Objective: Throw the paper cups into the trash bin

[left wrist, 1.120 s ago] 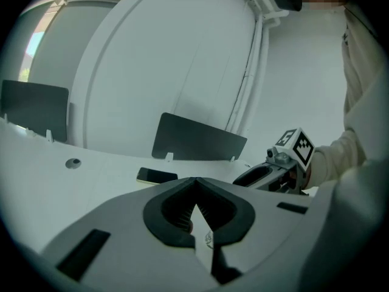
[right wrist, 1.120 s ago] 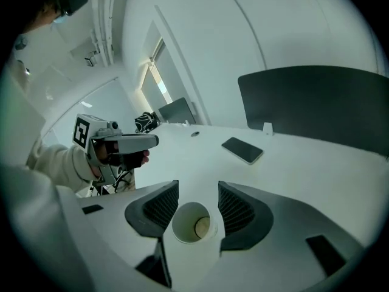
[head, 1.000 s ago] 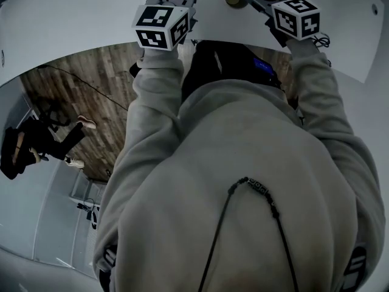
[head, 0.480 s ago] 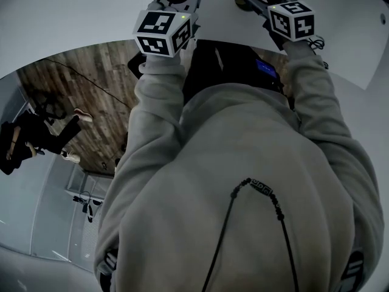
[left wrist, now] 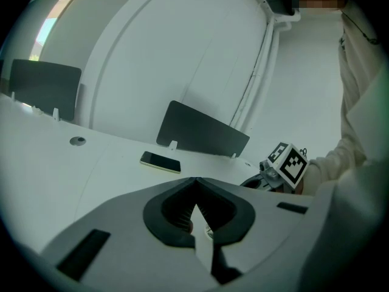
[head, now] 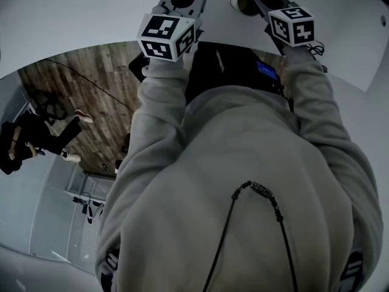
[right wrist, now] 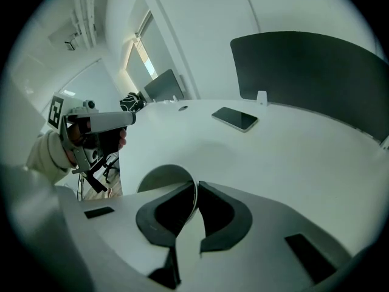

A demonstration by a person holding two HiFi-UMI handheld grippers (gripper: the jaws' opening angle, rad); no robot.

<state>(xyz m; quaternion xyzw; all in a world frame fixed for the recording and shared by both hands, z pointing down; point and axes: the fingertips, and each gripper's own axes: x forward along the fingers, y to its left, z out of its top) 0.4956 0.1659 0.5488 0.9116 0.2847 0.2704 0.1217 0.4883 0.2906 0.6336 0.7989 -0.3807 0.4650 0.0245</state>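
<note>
Grey hoodie [head: 243,181] fills the head view closest to me, both sleeves reaching forward to the white worktop [right wrist: 292,157]. My left hand-held gripper [left wrist: 194,182] has its jaw tips pressed together with nothing between them. My right hand-held gripper [right wrist: 196,186] sits beside it, well apart. Its jaws have just closed in and pinch the thin wall of the paper cup [right wrist: 159,178], one pad inside the rim and one outside. I read the cup as standing on the worktop near its close edge, mouth up. Farther out a phone [right wrist: 234,118] lies flat on the worktop, well apart from the cup. Behind the phone a dark divider panel [right wrist: 310,66] stands upright. A wood floor [head: 79,96] shows at the left, past the worktop edge.
</note>
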